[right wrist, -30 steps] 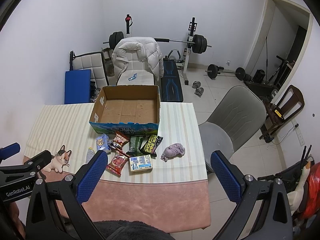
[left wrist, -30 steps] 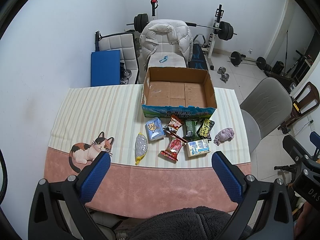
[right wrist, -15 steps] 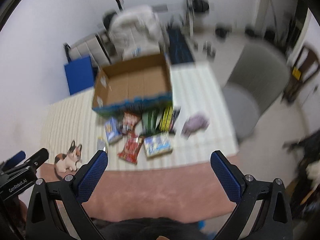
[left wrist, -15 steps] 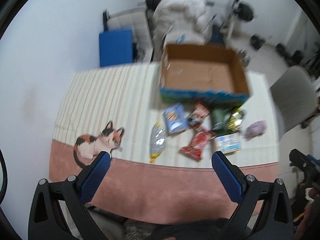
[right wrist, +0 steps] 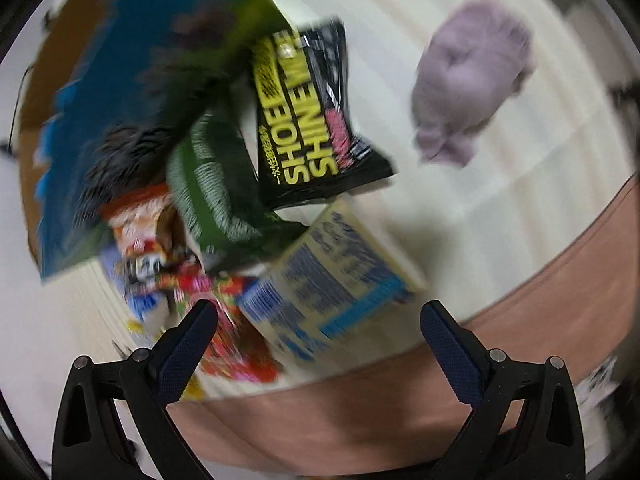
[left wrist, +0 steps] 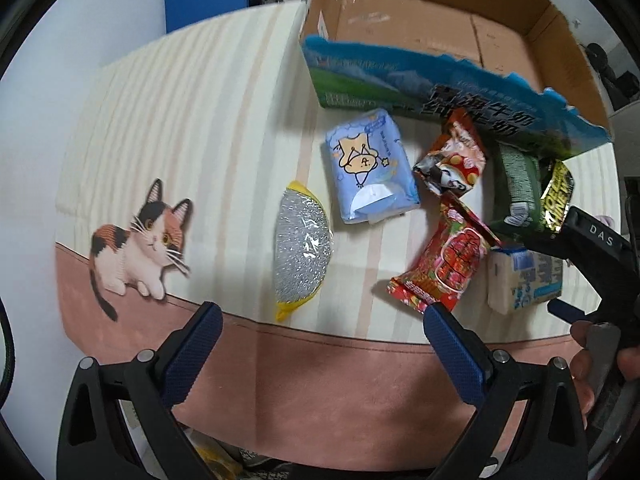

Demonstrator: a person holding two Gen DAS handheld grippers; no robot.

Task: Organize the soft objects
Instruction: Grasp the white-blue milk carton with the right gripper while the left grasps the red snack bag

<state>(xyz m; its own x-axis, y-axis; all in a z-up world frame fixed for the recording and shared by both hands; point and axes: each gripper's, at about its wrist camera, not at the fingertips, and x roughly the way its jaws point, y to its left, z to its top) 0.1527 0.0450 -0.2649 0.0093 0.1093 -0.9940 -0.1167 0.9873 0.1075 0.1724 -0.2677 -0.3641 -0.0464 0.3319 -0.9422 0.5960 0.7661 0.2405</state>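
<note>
An open cardboard box (left wrist: 448,60) with a blue-green front stands at the back of the striped tablecloth. In front of it lie soft packs: a silver scrubber in yellow wrap (left wrist: 302,246), a blue tissue pack (left wrist: 370,174), two red snack bags (left wrist: 448,264), a green pack (left wrist: 514,182), a black-yellow wipes pouch (right wrist: 308,120), a white-blue pack (right wrist: 340,288) and a crumpled lilac cloth (right wrist: 468,80). My left gripper (left wrist: 320,356) is open, low over the table's front edge near the scrubber. My right gripper (right wrist: 316,352) is open just before the white-blue pack; its view is blurred.
A cat picture (left wrist: 136,240) is printed on the cloth at the left. The pink band (left wrist: 320,380) marks the table's near edge. The right gripper's body and a hand (left wrist: 600,352) show at the right of the left wrist view.
Both grippers have dropped from high above the table to close over the items. The right one swung toward the white-blue pack. Neither has taken hold of anything.
</note>
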